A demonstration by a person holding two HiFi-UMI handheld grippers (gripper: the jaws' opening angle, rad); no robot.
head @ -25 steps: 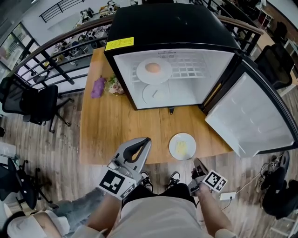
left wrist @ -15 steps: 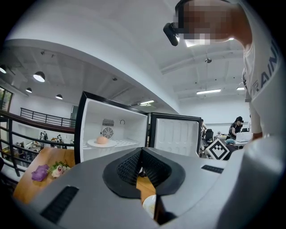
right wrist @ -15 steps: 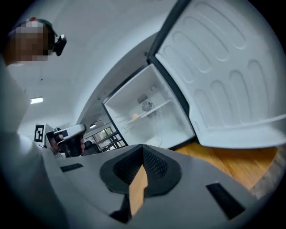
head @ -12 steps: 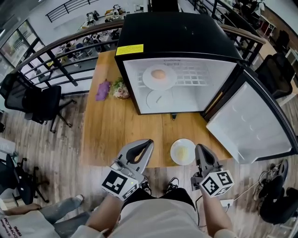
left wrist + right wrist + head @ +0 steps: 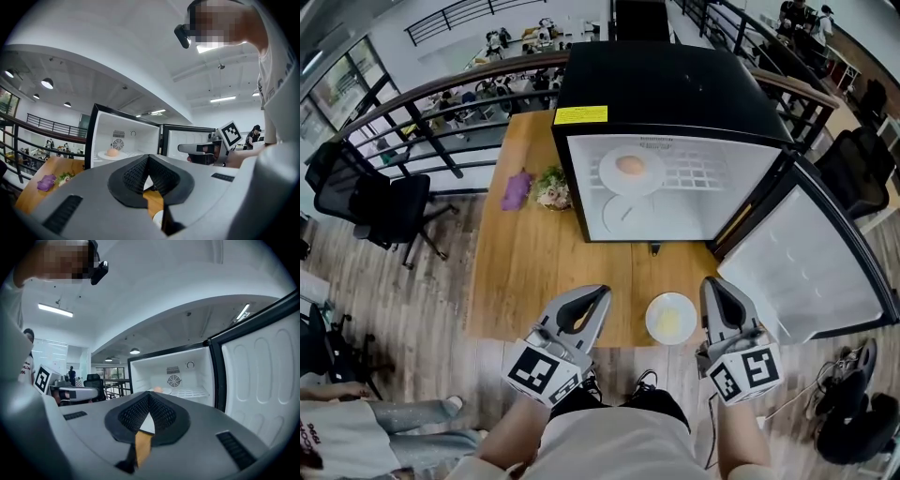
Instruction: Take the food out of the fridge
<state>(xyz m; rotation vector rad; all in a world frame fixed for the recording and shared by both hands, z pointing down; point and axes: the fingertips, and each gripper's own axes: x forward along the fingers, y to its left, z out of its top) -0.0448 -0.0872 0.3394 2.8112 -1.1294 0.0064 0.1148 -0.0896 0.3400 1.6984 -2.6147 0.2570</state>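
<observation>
Hovering beside the plate, left gripper and right gripper — fingers pressed together, empty — face the open fridge.

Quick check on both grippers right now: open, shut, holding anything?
Left gripper: shut, jaws meeting at the tips, nothing held.
Right gripper: shut, nothing held.

One fridge; one table; three plates: upper-shelf plate, lower-shelf plate, table plate; two food portions, round food and yellow food; lower-shelf plate apparently bare; one purple item; one leafy bunch.
</observation>
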